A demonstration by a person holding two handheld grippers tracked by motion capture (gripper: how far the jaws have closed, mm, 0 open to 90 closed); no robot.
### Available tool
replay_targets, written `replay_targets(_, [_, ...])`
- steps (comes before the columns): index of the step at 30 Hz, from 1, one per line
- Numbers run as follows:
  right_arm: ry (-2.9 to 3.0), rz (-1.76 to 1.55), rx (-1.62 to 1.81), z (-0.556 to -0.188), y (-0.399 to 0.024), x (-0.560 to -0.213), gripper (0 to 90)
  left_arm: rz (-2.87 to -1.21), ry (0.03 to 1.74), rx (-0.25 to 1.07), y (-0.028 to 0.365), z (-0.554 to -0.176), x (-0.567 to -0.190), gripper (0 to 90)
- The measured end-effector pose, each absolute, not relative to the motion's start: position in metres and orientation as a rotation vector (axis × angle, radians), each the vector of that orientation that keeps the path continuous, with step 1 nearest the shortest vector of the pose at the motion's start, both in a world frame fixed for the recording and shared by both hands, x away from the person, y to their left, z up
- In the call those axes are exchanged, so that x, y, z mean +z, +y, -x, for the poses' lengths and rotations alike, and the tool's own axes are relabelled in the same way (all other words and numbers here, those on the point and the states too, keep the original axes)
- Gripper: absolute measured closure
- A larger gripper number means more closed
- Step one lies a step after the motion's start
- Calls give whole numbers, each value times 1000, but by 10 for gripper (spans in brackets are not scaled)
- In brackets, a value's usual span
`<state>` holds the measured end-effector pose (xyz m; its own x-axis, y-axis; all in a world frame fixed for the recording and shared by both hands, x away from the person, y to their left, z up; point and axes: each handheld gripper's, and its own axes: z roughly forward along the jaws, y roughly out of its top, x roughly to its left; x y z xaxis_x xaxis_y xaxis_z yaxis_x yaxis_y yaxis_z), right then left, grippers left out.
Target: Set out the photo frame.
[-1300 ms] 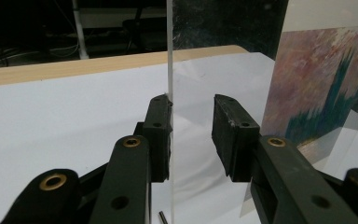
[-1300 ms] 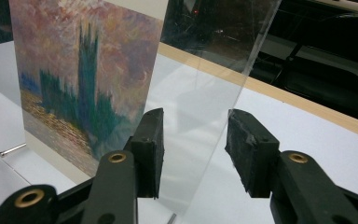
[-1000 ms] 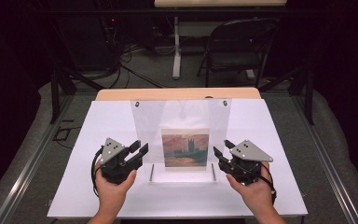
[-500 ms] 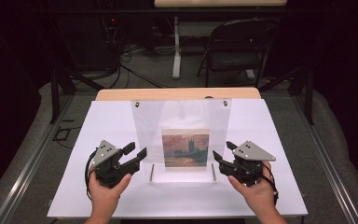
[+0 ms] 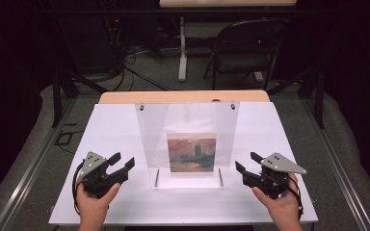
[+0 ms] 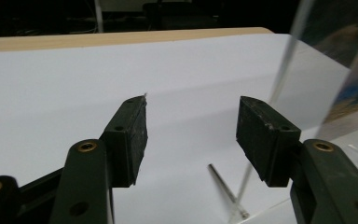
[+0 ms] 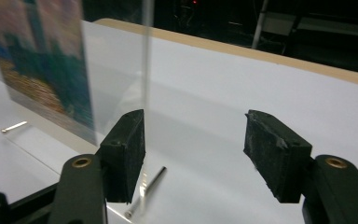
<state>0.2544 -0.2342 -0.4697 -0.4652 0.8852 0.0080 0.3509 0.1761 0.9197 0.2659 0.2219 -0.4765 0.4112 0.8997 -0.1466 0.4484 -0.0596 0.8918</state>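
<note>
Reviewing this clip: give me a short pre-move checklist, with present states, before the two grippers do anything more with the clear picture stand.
1. Left gripper open, nothing between its fingers: ok; its jaws have just been opening.
2. Right gripper open and empty: ok; it too has just been opening.
3. Clear picture stand upright on the white table: ok.
4. Picture in place on the panel: ok.
5. Both grippers apart from the stand's edges: ok in the high view.
6. Two metal pins at the stand's base seated: cannot tell.
</note>
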Motion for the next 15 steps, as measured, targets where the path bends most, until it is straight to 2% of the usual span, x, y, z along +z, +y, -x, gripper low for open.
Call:
replay_targets(6, [1866,-1280,1221,-266,-256,-502,367,-1666,1261,575,240,-276,-501,394])
replay_targets(15, [1913,-1326,1155,-275,-256,-527,367,-1725,1258,567,241,-284,-522,380])
